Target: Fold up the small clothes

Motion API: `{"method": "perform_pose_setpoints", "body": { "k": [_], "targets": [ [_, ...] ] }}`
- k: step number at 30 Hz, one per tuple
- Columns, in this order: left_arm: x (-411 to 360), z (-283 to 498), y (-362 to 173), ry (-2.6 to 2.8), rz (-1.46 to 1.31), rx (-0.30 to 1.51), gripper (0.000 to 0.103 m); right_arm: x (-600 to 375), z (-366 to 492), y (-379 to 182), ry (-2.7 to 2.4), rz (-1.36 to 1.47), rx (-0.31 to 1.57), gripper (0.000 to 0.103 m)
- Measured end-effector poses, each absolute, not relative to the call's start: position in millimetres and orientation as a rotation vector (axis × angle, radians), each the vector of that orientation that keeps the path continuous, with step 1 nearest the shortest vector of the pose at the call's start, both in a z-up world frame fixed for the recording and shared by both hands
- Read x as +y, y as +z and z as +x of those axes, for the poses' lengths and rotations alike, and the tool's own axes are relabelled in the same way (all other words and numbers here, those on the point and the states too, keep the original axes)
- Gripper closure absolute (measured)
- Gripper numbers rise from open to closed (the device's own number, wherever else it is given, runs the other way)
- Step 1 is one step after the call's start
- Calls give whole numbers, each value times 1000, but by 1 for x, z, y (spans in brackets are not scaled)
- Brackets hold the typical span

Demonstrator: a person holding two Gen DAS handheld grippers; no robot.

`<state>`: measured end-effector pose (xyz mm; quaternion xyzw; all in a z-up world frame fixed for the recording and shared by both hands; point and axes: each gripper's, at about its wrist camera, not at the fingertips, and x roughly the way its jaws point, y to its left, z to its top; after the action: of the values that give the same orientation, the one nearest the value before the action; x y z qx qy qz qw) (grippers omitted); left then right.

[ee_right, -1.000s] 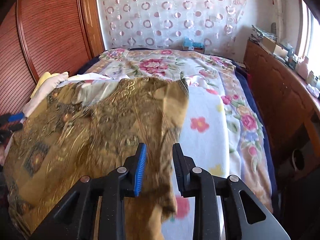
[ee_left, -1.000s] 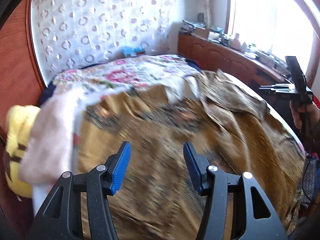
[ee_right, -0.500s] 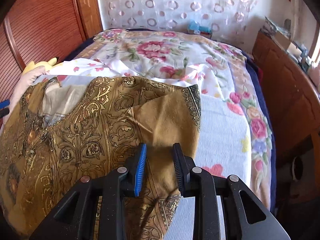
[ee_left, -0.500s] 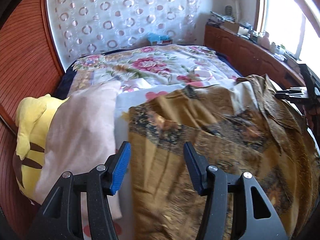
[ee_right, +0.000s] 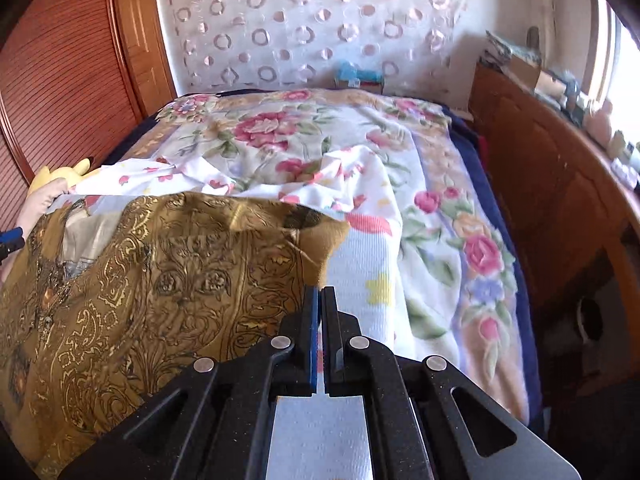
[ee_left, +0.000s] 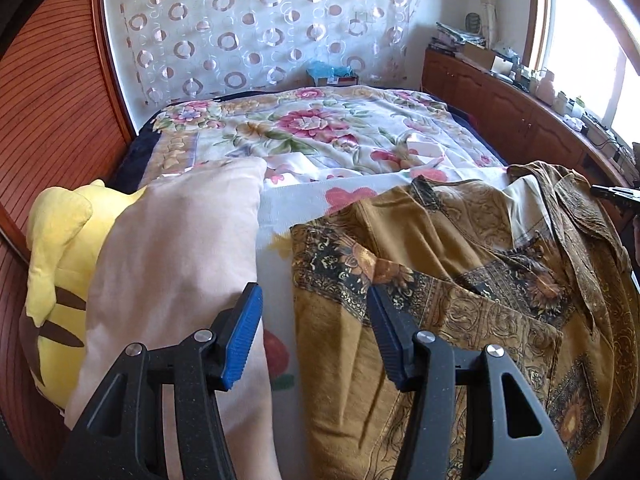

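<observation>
My right tongs [ee_right: 320,292] are closed, blue pads flat together at the right-hand edge of the gold patterned garment [ee_right: 160,288]. The fabric's corner meets the fingertips, but I can't tell if any cloth is pinched between the pads or if they just sit against it

My left tongs [ee_left: 314,312] are open, jaws well apart, hovering over the garment's left edge [ee_left: 420,320]. Right finger sits over the dark floral border, left finger over the pale pink pillow [ee_left: 176,264]. A strip of white flowered sheet [ee_left: 280,304] shows between the pads, nothing gripped

The garment lies spread and rumpled on the near part of the bed, on the white sheet, with its pale lining showing at the neck opening. Floral blanket [ee_right: 280,132] covers the far half of the bed, clear of the garment

Yellow plush toy [ee_left: 60,248] sits left of the pink pillow, touching it, against the wood panelled wall [ee_left: 52,92]. Wooden cabinet [ee_right: 540,184] runs along the right side of the bed. From the left camera the tip of my right tongs is just visible at the far right frame edge
</observation>
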<state>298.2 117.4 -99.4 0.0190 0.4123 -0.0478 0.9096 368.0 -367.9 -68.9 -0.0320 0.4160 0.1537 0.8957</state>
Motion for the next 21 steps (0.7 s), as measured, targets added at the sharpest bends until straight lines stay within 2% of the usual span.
{"method": "perform_pose_setpoints", "body": {
  "k": [3, 6, 10, 15, 21],
  "targets": [
    [115, 297, -99, -121, 43, 849, 53, -365, 372, -68, 309, -49, 855, 102],
    [111, 299, -98, -151, 46, 861, 58, -358, 383, -69, 300, -54, 866, 97],
    [108, 308, -104, -170, 58, 902, 59, -352, 391, -71, 276, -70, 892, 85],
    [100, 311, -110, -204, 82, 936, 59, -353, 397, -71, 272, -55, 886, 83],
    [86, 300, -95, -223, 117, 862, 59, -352, 390, -75, 268, -58, 855, 82]
  ]
}}
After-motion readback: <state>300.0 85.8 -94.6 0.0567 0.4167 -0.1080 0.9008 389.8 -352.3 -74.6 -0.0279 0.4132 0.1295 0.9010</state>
